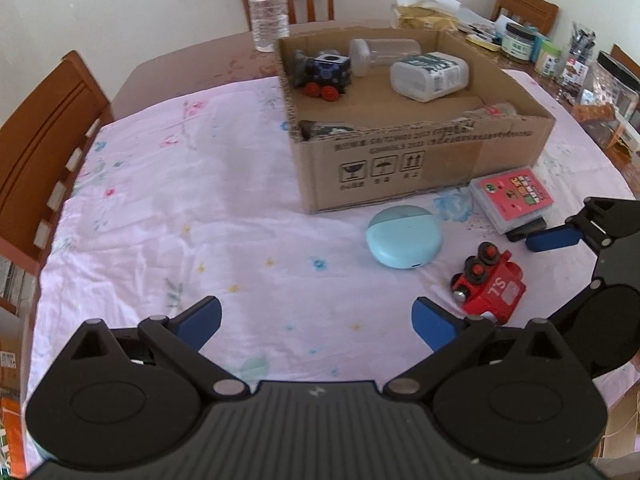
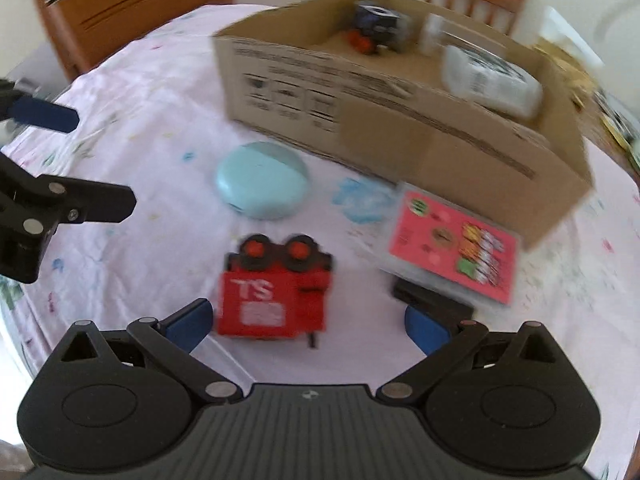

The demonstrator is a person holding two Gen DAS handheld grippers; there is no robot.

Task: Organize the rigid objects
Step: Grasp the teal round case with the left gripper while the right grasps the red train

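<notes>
A cardboard box [image 1: 424, 160] stands on the pink cloth and holds a dark toy train [image 1: 326, 76], a clear jar [image 1: 380, 56] and a white container [image 1: 430, 76]. In front of it lie a round teal case [image 1: 404, 242], a red toy train [image 1: 490, 286] on its side and a pink card case [image 1: 512, 198]. My left gripper [image 1: 316, 320] is open and empty over bare cloth, left of the red train. My right gripper [image 2: 308, 320] is open, with the red train [image 2: 276, 292] lying between its fingers. The teal case [image 2: 262, 186] and card case [image 2: 456, 248] lie beyond it.
A water bottle [image 1: 268, 4] stands behind the box. Jars and clutter [image 1: 560, 56] crowd the table's far right. Wooden chairs [image 1: 44, 152] stand around the table. A small black object [image 2: 434, 300] lies by the card case. The box [image 2: 400, 120] shows in the right wrist view.
</notes>
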